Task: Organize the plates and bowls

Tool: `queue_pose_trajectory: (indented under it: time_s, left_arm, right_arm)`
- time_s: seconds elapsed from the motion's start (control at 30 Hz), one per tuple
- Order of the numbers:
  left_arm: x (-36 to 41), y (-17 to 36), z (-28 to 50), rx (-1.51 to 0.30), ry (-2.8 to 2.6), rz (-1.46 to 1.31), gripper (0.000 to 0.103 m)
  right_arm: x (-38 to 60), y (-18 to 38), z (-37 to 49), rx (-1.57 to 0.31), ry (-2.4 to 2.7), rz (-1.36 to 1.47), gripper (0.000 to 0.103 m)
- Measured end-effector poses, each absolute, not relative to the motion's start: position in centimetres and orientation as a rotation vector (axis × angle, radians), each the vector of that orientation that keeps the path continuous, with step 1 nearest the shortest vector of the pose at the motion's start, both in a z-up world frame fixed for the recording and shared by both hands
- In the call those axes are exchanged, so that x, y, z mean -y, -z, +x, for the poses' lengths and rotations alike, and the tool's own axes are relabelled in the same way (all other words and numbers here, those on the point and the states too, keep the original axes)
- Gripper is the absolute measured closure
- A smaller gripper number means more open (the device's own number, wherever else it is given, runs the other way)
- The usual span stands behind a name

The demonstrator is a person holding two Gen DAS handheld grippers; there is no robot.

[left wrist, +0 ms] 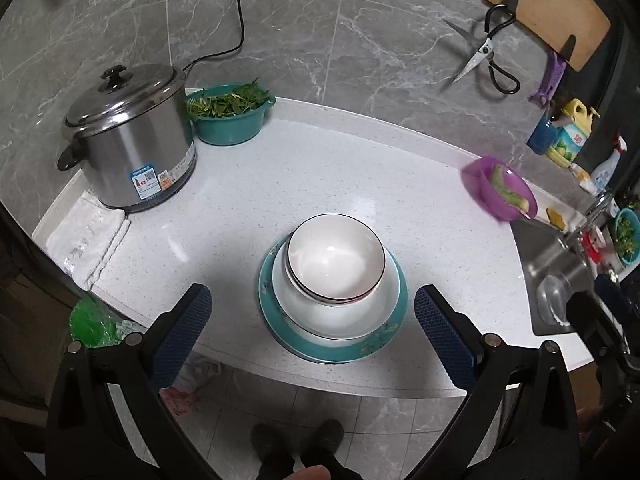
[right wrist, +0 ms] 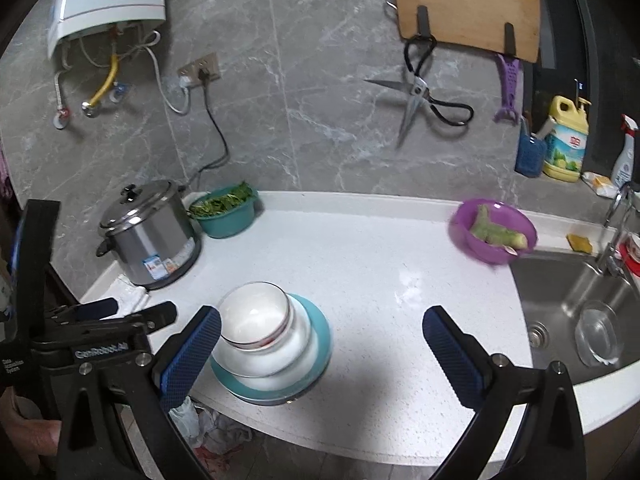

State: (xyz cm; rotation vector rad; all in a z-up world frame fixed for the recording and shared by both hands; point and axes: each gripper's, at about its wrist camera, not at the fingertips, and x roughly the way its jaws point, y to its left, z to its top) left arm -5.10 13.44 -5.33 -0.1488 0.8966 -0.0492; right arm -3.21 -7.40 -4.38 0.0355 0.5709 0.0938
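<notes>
A stack stands near the front edge of the white counter: a teal-rimmed plate [left wrist: 348, 350] at the bottom, a white plate [left wrist: 320, 314] on it, and white bowls [left wrist: 336, 258] nested on top. The stack also shows in the right wrist view, with the teal plate [right wrist: 320, 332] under the bowls [right wrist: 256, 312]. My left gripper [left wrist: 312, 312] is open and empty, held above and in front of the stack. My right gripper [right wrist: 322, 332] is open and empty, just right of the stack. The left gripper [right wrist: 124, 312] shows at the left of the right wrist view.
A steel pot [left wrist: 128, 136] and a teal basin of greens [left wrist: 230, 114] stand at the back left. A purple bowl [right wrist: 492, 230] with a vegetable sits by the sink [right wrist: 576, 304]. A folded white cloth [left wrist: 86, 236] lies at the left edge. Scissors [right wrist: 420, 100] hang on the wall.
</notes>
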Motion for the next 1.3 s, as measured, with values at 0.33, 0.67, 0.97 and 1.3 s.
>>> queue_pose_trajectory:
  time_s: [0.33, 0.67, 0.97, 1.3]
  left_arm:
    - [-12.0, 4.6, -4.3, -0.851, -0.006, 0.005, 0.0]
    - [-11.8, 4.9, -2.6, -0.869, 0.043, -0.014, 0.0]
    - [-11.3, 5.2, -1.7, -0.876, 0.034, -0.001, 0.0]
    - [-11.2, 5.6, -1.7, -0.888, 0.015, 0.018, 0.0]
  right_arm:
    - [6.9, 4.8, -2.3, -0.653, -0.044, 0.018, 0.0]
    - [6.7, 5.7, -0.2, -0.717, 0.024, -0.003, 0.0]
    - [6.8, 5.7, 1.0, -0.735, 0.058, -0.003, 0.0]
    - [6.5, 6.1, 1.8, -0.759, 0.068, -0.004, 0.0]
